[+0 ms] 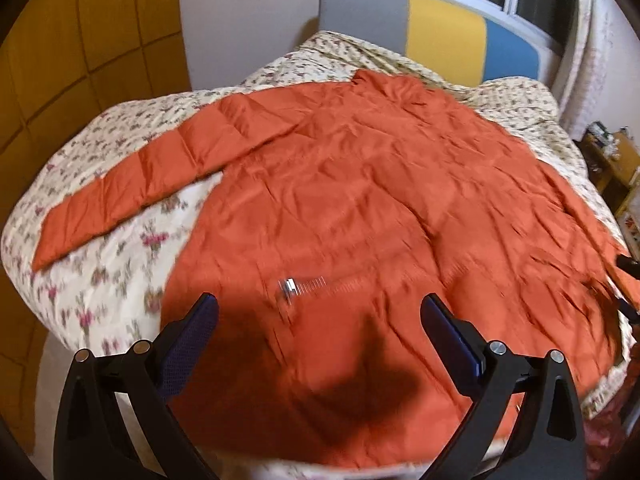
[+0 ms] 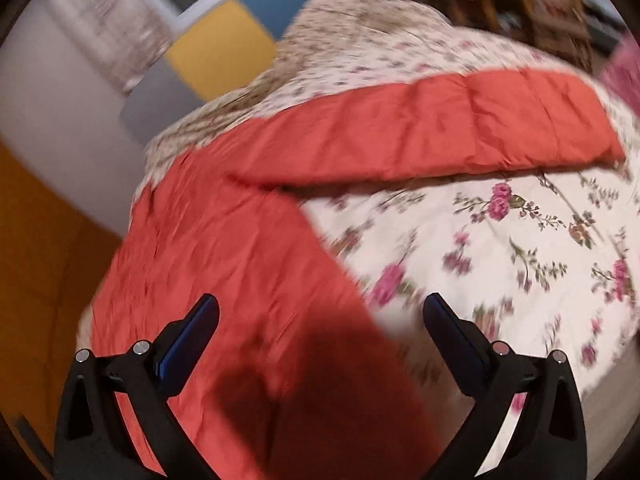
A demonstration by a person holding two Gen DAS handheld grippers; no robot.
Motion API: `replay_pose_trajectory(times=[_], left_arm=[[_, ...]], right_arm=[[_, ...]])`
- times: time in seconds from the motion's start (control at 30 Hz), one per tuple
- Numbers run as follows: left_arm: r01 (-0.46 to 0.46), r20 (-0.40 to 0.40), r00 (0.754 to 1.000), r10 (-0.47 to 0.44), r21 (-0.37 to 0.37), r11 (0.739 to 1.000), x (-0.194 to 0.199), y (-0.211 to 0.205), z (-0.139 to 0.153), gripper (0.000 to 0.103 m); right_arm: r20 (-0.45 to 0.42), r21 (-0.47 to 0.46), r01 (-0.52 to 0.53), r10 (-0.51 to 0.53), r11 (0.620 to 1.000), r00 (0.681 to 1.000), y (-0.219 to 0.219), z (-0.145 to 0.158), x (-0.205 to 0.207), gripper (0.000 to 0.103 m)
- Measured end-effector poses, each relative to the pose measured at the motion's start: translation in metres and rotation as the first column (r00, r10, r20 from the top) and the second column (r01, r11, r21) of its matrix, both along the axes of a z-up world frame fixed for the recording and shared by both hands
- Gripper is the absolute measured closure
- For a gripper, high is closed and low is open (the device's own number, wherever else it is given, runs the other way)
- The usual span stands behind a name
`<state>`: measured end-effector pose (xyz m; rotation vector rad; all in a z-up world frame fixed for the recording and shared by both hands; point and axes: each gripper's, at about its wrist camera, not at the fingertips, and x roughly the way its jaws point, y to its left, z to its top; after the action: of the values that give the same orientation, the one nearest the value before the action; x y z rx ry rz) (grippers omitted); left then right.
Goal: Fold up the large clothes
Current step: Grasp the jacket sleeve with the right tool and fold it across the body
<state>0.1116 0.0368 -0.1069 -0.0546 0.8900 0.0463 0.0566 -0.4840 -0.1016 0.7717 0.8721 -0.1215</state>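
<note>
Your orange padded jacket point(image 1: 360, 200) lies spread flat and creased on the floral bed point(image 1: 100, 280), sleeves out to both sides. Your left tool point(image 1: 319, 312) and right tool point(image 2: 320, 312) hang wide open above it, empty.

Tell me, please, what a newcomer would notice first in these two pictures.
The eye falls first on the orange puffer jacket, spread flat across the floral bedspread, with one sleeve stretched out to the side. Next come the left gripper and the right gripper, both open and holding nothing above the jacket's lower part. Behind the bed stands a grey, yellow and blue headboard.
</note>
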Motion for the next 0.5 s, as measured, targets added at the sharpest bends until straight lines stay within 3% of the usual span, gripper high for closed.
replay_pose_trajectory(times=[0.2, 0.33, 0.43, 0.5], left_arm=[[-0.066, -0.009, 0.998, 0.066, 0.032, 0.997, 0.052, 0.009, -0.006, 0.003], [-0.114, -0.013, 0.993, 0.115, 0.029, 0.993, 0.09, 0.018, -0.013, 0.003], [-0.178, -0.006, 0.984, 0.178, 0.025, 0.984, 0.12, 0.03, -0.023, 0.003], [-0.222, -0.005, 0.975, 0.222, 0.062, 0.973, 0.133, 0.035, -0.03, 0.003]], right_arm=[[-0.059, 0.079, 0.172, -0.168, 0.982, 0.984, -0.056, -0.025, 0.023, 0.02], [-0.032, 0.14, 0.273, -0.271, 0.952, 0.962, -0.087, -0.028, 0.024, 0.028], [-0.023, 0.166, 0.37, -0.371, 0.914, 0.928, -0.103, -0.032, 0.021, 0.038], [-0.012, 0.195, 0.435, -0.441, 0.879, 0.897, -0.111, -0.035, 0.015, 0.04]])
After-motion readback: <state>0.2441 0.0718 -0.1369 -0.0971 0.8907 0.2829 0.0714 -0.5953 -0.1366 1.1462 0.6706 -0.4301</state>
